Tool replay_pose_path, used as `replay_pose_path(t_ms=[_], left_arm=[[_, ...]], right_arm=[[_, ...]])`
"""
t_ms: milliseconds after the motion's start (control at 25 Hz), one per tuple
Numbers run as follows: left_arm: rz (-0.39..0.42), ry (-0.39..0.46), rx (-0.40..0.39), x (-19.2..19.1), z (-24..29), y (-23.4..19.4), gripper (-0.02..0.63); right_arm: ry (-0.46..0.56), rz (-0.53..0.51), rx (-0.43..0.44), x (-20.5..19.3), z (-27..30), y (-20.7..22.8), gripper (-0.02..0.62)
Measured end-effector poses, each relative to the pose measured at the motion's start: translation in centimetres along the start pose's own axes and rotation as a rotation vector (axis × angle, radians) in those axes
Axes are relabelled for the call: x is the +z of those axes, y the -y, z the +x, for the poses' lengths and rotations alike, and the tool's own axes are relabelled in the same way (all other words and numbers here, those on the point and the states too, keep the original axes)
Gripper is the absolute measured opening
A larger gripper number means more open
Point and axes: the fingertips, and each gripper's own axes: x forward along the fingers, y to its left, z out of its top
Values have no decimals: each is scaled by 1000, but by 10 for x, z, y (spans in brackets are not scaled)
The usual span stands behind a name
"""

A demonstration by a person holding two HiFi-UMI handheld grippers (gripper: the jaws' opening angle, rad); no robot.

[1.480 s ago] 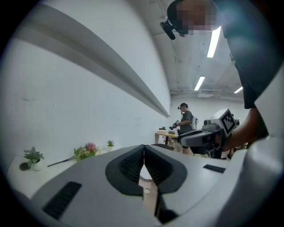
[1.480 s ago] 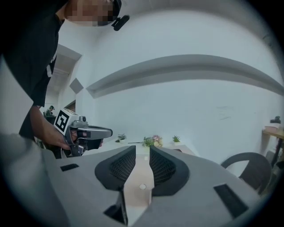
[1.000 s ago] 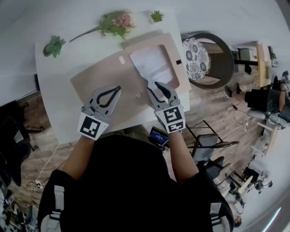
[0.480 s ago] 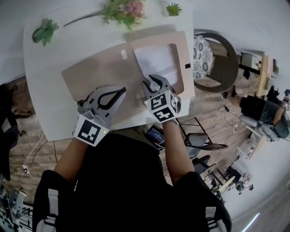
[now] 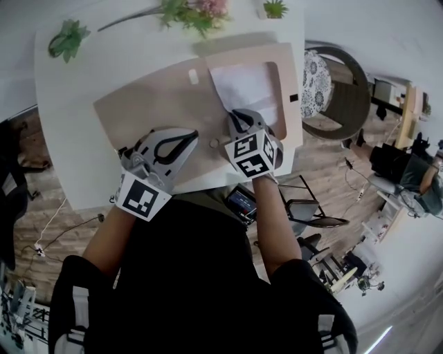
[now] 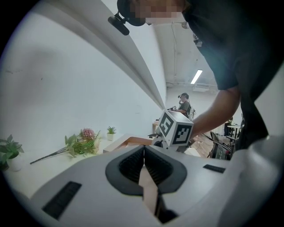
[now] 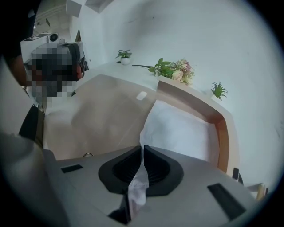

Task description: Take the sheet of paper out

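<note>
A large tan envelope (image 5: 159, 104) lies flat on the white table (image 5: 69, 145). A white sheet of paper (image 5: 252, 90) shows through its cut-out opening at the right. My right gripper (image 5: 239, 119) points steeply down at the sheet's near left corner. Its jaws are closing, and in the right gripper view (image 7: 142, 148) the pads pinch the lifted corner of the paper (image 7: 182, 128). My left gripper (image 5: 190, 136) lies low at the envelope's near edge. It is shut, and the left gripper view (image 6: 143, 148) shows a tan strip of the envelope (image 6: 148, 190) between its jaws.
A pink flower spray (image 5: 197, 10), a small potted plant (image 5: 275, 8) and a leafy plant (image 5: 66, 38) stand along the table's far edge. A round chair (image 5: 332, 90) stands to the right of the table. A small screen (image 5: 242, 202) sits below the near edge.
My right gripper came down onto the sheet's near corner, tipped steeply downward, and its jaws went from wide open to closed on the paper. The left gripper sank slightly, staying shut.
</note>
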Motion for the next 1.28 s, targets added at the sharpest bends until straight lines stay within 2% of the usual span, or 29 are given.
replay_pose_path(t_ms=[120,280,560,600,720,880,1040,1280], left_arm=[[10,4,5,2,-1,0,4],[16,13,27,4,-9,-4,3],[9,39,120,11,-41,-27,3],[-8,49,147,14,-47,-33,3],[-130,73,241,16,-69,-45,3],[-171,89,321,24,-90,-49,3],[-154,123,377,46,-103,-40,3],[-130,189,419,91,-109,-9,3]], right_arm=[[4,7,17,2,-2,-1,26],[67,21,62,19,-13,-12,21],[282,82,165,71,-55,-40,18],[317,96,177,79,-63,-42,18],[420,105,193,98,-90,-47,17],[566,123,210,113,-137,-44,17],[716,114,180,115,-190,-37,17],[936,109,102,87,-281,-35,17]])
